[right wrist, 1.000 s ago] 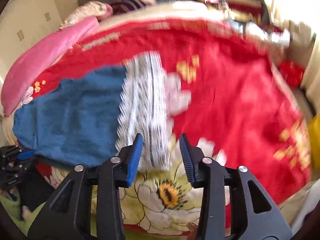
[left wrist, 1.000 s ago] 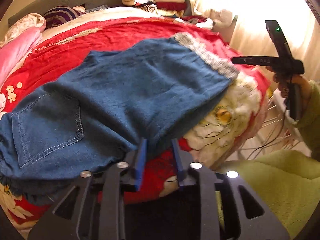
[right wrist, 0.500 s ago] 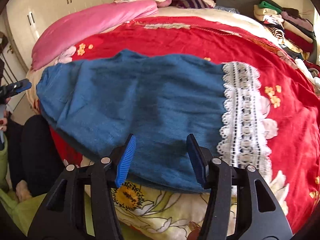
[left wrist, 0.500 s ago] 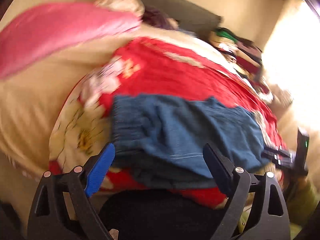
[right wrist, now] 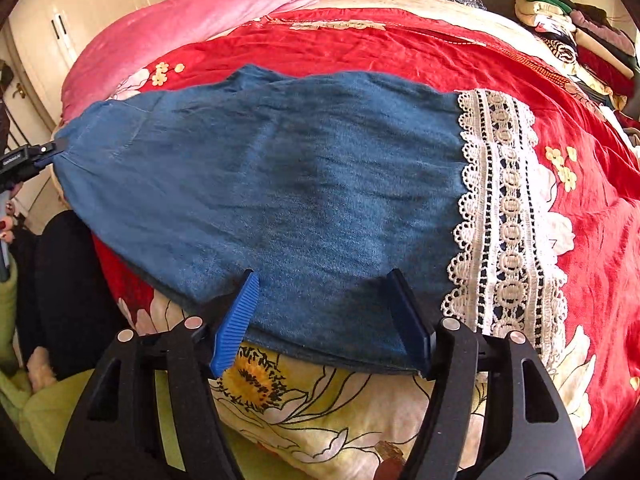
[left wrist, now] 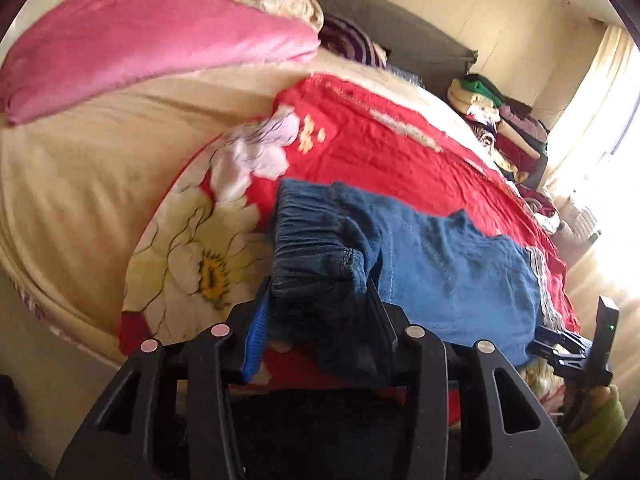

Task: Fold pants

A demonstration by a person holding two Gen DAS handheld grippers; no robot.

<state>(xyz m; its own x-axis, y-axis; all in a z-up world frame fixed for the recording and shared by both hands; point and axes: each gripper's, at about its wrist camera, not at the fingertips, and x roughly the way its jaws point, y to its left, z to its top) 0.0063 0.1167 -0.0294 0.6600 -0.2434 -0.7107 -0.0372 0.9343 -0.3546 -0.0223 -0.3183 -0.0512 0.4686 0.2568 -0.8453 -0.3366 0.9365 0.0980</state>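
Note:
Blue denim pants (right wrist: 280, 184) with a white lace hem (right wrist: 508, 216) lie across the near edge of the bed, on a red floral quilt (right wrist: 400, 52). In the left wrist view my left gripper (left wrist: 320, 312) has its jaws around the gathered elastic waistband (left wrist: 316, 248), with the fabric bunched between them. In the right wrist view my right gripper (right wrist: 324, 316) is open, its jaws either side of the near fold edge of the pants (right wrist: 324, 344), left of the lace. The left gripper also shows at the waistband end in the right wrist view (right wrist: 48, 150).
A pink blanket roll (left wrist: 152, 44) and pillows lie at the head of the bed. A stack of folded clothes (right wrist: 576, 28) sits at the far right corner. White cupboards (right wrist: 80, 20) stand left of the bed. My black-trousered legs (right wrist: 60, 280) are at the bed's edge.
My left gripper has swung from the pants' middle to the waistband end, opened wide, then closed in on the waistband. My right gripper has moved from the lace hem leftward and opened over the fold edge.

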